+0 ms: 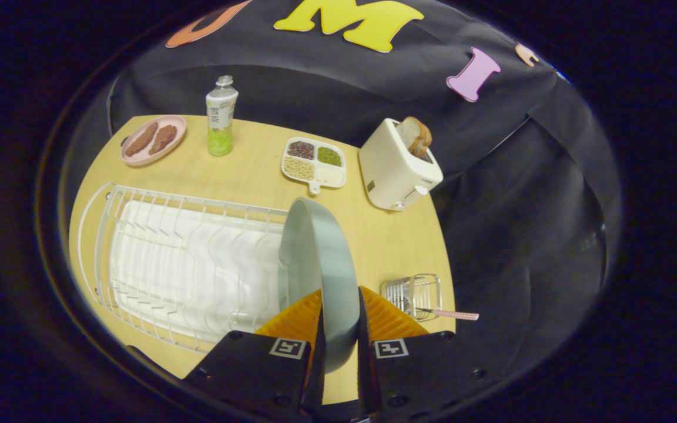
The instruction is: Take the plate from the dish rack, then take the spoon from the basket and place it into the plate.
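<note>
A round wooden table (244, 170) stands against a black cloth wall. At its far left edge sits a pink oval plate (153, 140) holding two brown pieces of food. Just to the right of it stands a clear bottle (221, 116) with a white label and green liquid in its lower part.

Nearer, on the left half of the table, lies a white wire dish rack (185, 264) over a white drip tray; its slots look empty.

At the rack's right end a pale grey-blue plate (318, 264) is held on edge, upright, above the table. The gripper (339, 329) has it: the two orange ribbed fingers (297, 320) are closed to a narrow gap, one pressing each face of the plate's lower rim.

Beyond the plate, toward the far side, is a white divided tray (315, 164) with beans or grains in dark, green and pale heaps. To its right stands a white toaster (398, 167) with a slice of bread poking out of the top.

Just right of the fingers, near the table's edge, sits a small clear basket (412, 294). A spoon (447, 314) with a pink patterned handle lies in it, the handle sticking out to the right past the basket's rim.
</note>
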A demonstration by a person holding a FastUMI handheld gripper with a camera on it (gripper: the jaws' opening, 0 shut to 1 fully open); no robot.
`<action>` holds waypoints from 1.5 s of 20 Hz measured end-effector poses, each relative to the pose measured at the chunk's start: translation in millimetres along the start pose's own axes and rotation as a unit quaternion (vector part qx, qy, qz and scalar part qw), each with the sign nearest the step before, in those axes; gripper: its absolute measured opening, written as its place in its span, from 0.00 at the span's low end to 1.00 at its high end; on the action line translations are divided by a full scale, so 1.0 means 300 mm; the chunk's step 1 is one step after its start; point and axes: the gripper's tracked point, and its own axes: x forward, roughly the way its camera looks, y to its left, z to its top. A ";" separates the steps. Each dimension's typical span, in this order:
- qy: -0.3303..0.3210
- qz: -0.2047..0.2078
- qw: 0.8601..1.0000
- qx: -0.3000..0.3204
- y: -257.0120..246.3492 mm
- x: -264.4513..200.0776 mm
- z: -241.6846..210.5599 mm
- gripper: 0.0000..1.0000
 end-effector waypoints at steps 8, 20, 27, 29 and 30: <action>-0.074 -0.067 0.992 0.079 -0.060 -0.048 0.051 0.23; -0.156 0.147 0.961 0.174 0.036 -0.269 -0.175 0.23; -0.169 0.250 0.942 0.145 0.185 -0.280 -0.517 0.23; -0.170 0.266 0.936 0.153 0.220 -0.252 -0.598 0.23; -0.168 0.272 0.935 0.154 0.238 -0.240 -0.633 0.23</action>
